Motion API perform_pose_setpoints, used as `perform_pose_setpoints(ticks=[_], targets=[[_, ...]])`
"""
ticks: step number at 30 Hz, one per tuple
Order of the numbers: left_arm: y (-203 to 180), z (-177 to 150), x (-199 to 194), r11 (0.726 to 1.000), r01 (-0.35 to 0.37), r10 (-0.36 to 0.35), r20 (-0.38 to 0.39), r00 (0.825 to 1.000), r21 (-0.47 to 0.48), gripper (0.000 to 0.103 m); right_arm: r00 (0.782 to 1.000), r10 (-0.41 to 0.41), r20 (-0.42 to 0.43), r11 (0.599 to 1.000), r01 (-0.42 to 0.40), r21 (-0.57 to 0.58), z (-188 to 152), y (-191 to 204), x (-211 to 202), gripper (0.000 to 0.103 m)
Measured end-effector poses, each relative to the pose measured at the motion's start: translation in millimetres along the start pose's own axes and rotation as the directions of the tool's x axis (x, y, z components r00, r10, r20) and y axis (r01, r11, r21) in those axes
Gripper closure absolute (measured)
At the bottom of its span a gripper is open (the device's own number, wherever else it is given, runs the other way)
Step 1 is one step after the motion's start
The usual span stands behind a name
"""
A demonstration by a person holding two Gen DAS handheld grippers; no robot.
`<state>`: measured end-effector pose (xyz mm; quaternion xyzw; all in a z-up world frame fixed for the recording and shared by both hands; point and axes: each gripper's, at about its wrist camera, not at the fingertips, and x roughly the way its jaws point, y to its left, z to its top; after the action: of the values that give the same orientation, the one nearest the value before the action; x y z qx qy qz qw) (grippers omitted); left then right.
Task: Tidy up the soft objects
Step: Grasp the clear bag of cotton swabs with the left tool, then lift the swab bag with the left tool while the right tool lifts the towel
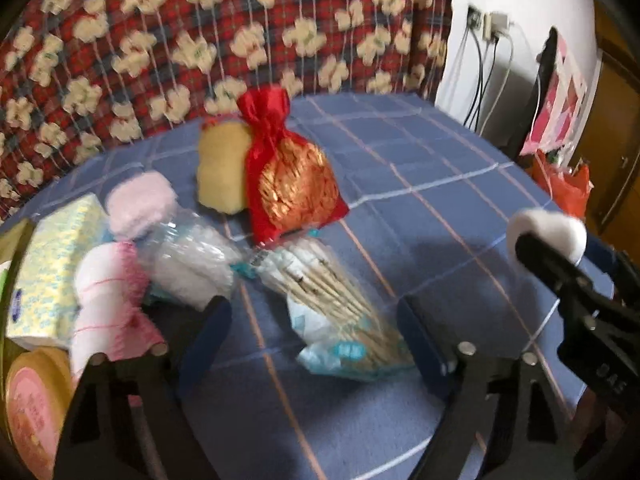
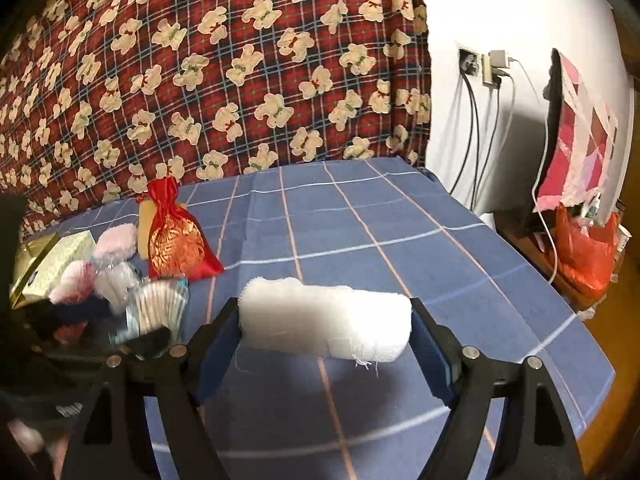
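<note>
1. the white rolled cloth (image 2: 326, 314) lies crosswise between the two fingers of the right gripper (image 2: 324, 336), its ends pressed against both blue pads, held above the blue checked cover (image 2: 360, 216); a few loose threads hang from its lower edge.
2. in the left wrist view the same roll shows as a white end at the far right, clamped in the black right gripper.
3. the left gripper (image 1: 316, 340) has its jaws apart, with a clear bag of wooden sticks (image 1: 336, 300) lying on the cover between them; the pads do not press on it.
4. just beyond the bag stands a red and gold drawstring pouch (image 1: 292, 172), with a yellow sponge (image 1: 222, 168) touching its left side.
5. to the left sits a cluster: a pale pink fluffy cloth (image 1: 142, 204), a clear bag of white cotton (image 1: 192, 256), a pink and white roll (image 1: 110, 300), a yellow patterned tissue pack (image 1: 56, 264) and a round pink-lidded tin (image 1: 34, 404).
6. behind the bed rises a red plaid blanket with cream bears (image 2: 208, 64).
7. at the right, cables hang from a wall socket (image 2: 470, 62), and an orange plastic bag (image 2: 584, 252) sits on a side stand.
</note>
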<state>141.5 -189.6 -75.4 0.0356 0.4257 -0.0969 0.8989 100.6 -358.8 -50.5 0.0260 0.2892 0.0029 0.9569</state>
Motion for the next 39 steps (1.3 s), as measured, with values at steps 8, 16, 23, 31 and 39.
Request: perform_pose_setpoints(ticks=[8,16,23,31,39], targets=[[-3,3,24,0.999,-0.008,0.009,-0.037,0.999,0.033,0.046,1.000,0.017,0.008,1.000,-0.018,0.025,15,14,22,0.021],[17,0,17,0.998,0.036,-0.037,0.017,0.999,0.046,0.065,1.000,0.027,0.013,0.999,-0.027,0.029,21,40,36,0.021],[34,-4,4,1.000,0.014,-0.016,0.096,0.995,0.022,0.065,1.000,0.020,0.002,0.999,-0.020,0.047,24,54,48,0.021],[48,-7,-15,0.999,-0.019,0.028,0.198,0.980,-0.044,0.065,1.000,-0.001,-0.014,0.999,0.002,0.036,26,63,54,0.021],[56,-10,-20,0.996,-0.034,0.052,0.231,0.972,-0.080,0.065,0.999,-0.016,0.034,1.000,0.016,0.005,24,68,45,0.021]])
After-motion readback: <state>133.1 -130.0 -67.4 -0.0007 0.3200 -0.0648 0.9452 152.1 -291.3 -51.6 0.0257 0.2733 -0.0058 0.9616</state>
